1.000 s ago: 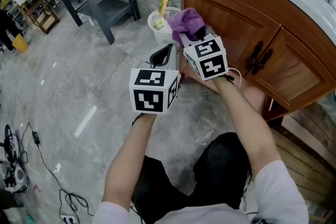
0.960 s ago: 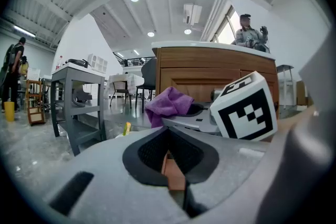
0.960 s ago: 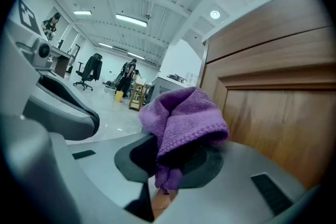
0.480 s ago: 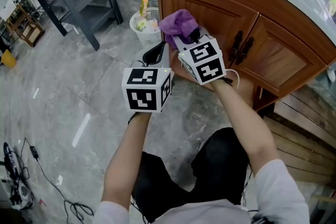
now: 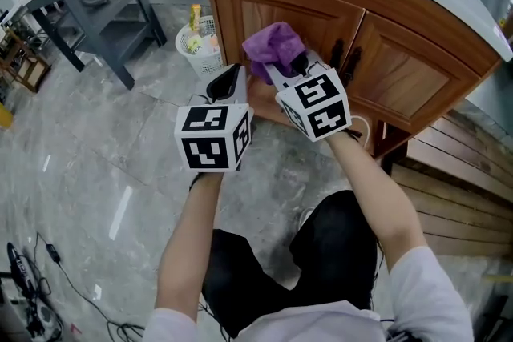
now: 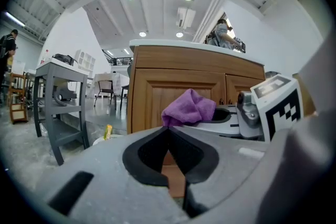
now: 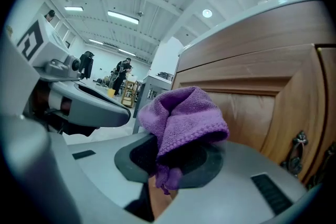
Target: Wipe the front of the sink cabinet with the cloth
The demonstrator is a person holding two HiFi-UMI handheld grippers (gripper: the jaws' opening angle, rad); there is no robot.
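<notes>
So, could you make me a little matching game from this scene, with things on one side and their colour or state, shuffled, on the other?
Things:
1. cloth
2. left gripper
3. basket
4. cabinet door

Colour or state:
a. white
b. shut, nothing in it
c. brown wood
d. purple

Pairs: 1-d, 2-b, 3-a, 4-c.

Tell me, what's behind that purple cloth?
The sink cabinet's left wooden door. The cloth, clamped in the right tool, covers part of that door's panel, so whether they touch cannot be seen.
</notes>
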